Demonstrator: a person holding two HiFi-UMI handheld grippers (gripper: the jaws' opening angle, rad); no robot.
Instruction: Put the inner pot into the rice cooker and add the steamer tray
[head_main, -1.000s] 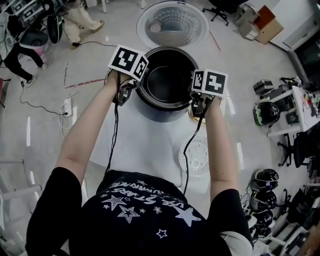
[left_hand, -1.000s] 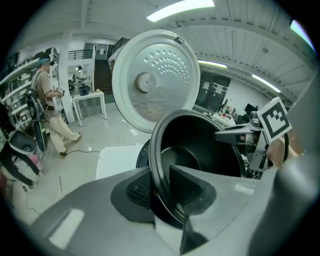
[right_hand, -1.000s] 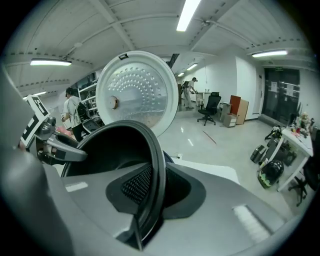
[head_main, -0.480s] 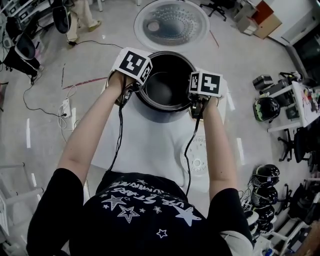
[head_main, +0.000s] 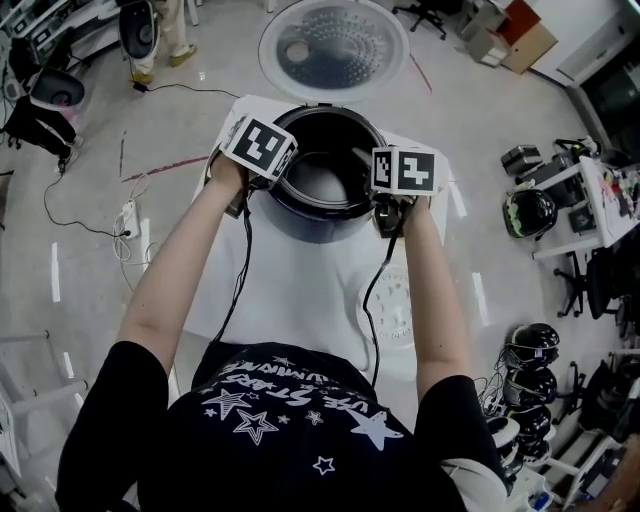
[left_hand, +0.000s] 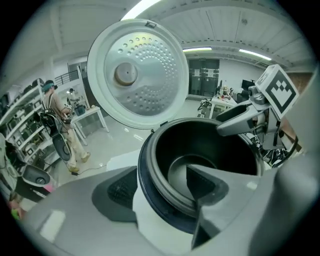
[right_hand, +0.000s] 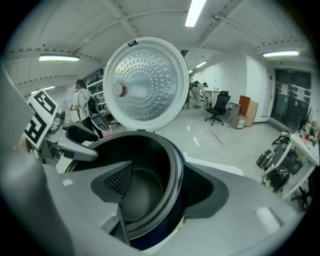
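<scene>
Straddling the near-left rim of the rice cooker (head_main: 318, 230), the left gripper (left_hand: 162, 176) has its jaws spread apart: one pad hangs outside the dark blue body, the other over the hollow of the inner pot (head_main: 325, 180), and in the left gripper view neither pad presses on the rim between them. The cooker stands toward the far end of a white table (head_main: 290, 290), and the dark inner pot sits down inside it, its rim level with the cooker's collar. Behind it the round lid (head_main: 335, 45) is swung fully open, its dimpled metal underside facing up. On the other side, the right gripper (right_hand: 157, 175) brackets the near-right rim in the same way, one jaw inside the pot and one outside; its jaws have just been opening and now stand wide, with the rim between them but ungripped. Further right and nearer the person, the white perforated steamer tray (head_main: 393, 310) lies flat on the table, partly covered by the right forearm and well apart from the cooker. A black helmet (head_main: 528, 212) rests beyond the table's right side.
</scene>
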